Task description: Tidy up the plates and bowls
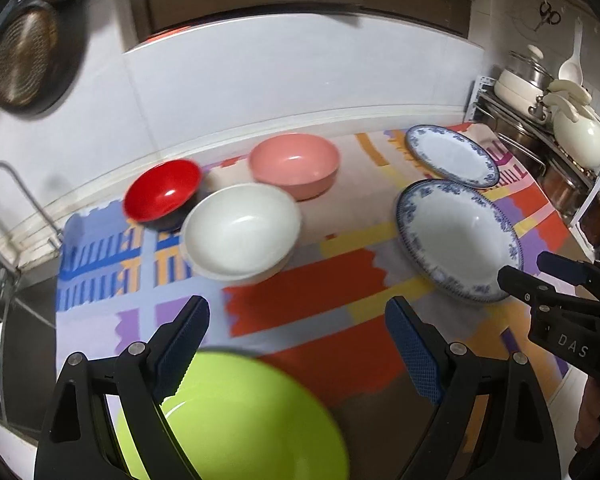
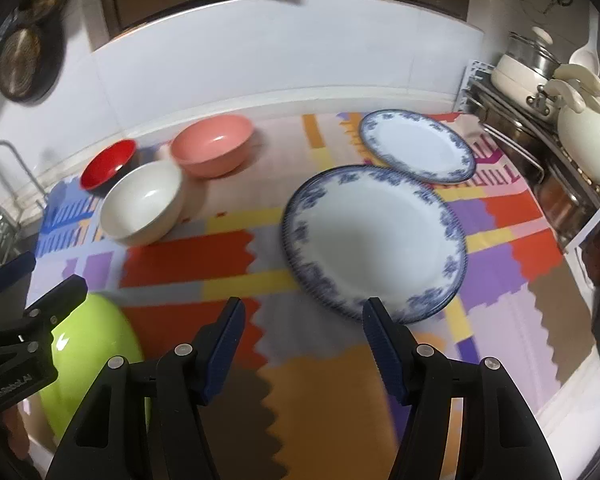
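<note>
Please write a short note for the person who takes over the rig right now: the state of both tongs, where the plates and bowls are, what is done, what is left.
Left tongs: open, empty, just above the green bowl at the near left of the mat.
Right tongs: open, empty, at the near rim of the large blue-rimmed plate.
Smaller blue-rimmed plate lies behind it; whether their rims touch is unclear.
White bowl, pink bowl and red bowl are clustered at the far left, each standing separately.
Done: nothing stacked.
Left: probably nest the bowls and stack the two plates.
</note>
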Motion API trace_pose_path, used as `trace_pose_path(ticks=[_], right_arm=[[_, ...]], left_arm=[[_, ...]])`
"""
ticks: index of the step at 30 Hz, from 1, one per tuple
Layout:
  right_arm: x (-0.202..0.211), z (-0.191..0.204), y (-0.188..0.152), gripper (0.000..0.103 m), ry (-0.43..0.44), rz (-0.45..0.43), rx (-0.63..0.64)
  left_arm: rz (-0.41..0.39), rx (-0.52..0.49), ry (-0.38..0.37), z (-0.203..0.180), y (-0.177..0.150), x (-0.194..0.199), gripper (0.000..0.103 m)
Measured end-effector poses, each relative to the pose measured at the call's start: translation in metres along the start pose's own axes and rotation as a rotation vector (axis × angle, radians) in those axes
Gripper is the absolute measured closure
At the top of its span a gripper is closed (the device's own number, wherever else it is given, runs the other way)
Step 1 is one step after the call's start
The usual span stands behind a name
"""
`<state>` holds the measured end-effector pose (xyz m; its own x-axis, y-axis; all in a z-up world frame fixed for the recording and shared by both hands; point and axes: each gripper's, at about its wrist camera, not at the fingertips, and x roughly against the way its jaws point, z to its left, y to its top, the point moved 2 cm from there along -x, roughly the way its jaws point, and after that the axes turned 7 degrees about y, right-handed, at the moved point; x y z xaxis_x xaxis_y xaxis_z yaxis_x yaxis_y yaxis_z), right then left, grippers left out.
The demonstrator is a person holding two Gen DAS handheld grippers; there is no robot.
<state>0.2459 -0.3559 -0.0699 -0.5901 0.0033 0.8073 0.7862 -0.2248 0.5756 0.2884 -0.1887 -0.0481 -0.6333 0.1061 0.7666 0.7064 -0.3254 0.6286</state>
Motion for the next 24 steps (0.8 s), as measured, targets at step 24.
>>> trace_pose_path(ticks=[24], right_arm=[[-0.067, -0.142, 0.048, 0.041, -0.070, 0.048, -0.146]], left_arm=[[0.122, -0.095, -0.070, -0.127, 0.076, -0.103, 0.014]])
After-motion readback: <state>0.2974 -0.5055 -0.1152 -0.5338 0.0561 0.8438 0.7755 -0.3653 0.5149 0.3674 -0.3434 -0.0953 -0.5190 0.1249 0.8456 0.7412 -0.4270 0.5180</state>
